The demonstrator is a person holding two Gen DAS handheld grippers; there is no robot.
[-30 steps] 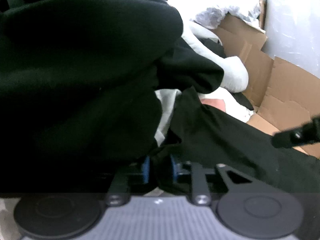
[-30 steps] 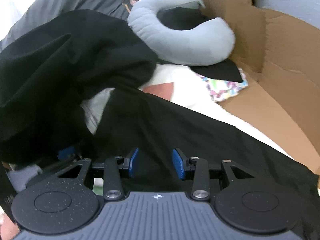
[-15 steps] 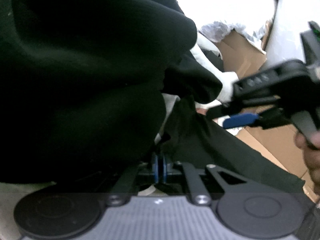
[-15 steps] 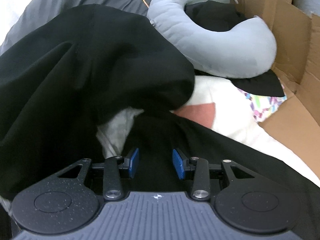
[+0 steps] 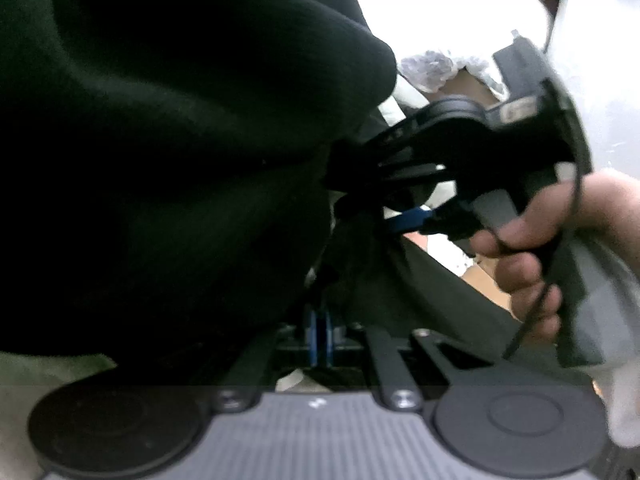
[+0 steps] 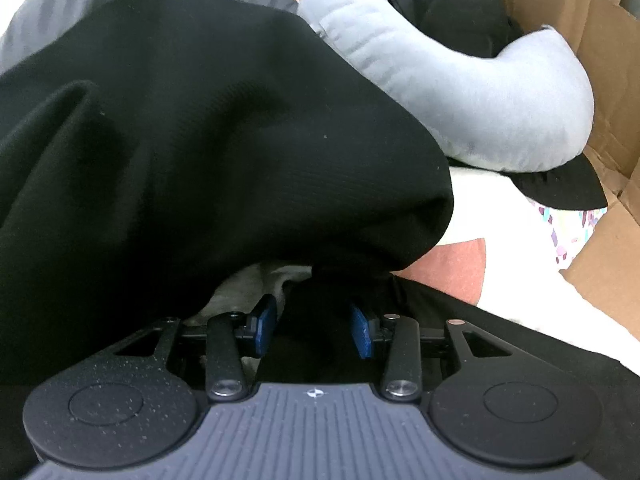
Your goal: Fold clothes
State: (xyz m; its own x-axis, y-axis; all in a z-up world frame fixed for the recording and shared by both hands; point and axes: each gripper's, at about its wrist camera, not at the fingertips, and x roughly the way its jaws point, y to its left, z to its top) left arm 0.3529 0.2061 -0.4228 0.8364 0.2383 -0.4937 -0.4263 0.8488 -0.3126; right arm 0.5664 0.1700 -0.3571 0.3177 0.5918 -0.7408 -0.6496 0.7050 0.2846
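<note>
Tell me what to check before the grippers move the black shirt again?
1. Left gripper shut: ok, pads together at the black shirt; fabric between them cannot tell.
2. Right gripper open: ok, blue pads apart.
3. Shirt between the right pads: ok, black fabric sits in the gap, not pinched.
4. Grey pillow away from the right gripper: ok, it lies behind the shirt.
5. Shirt spread flat: not ok, it is bunched in a mound.
6. Grippers apart from each other: ok, though close.
</note>
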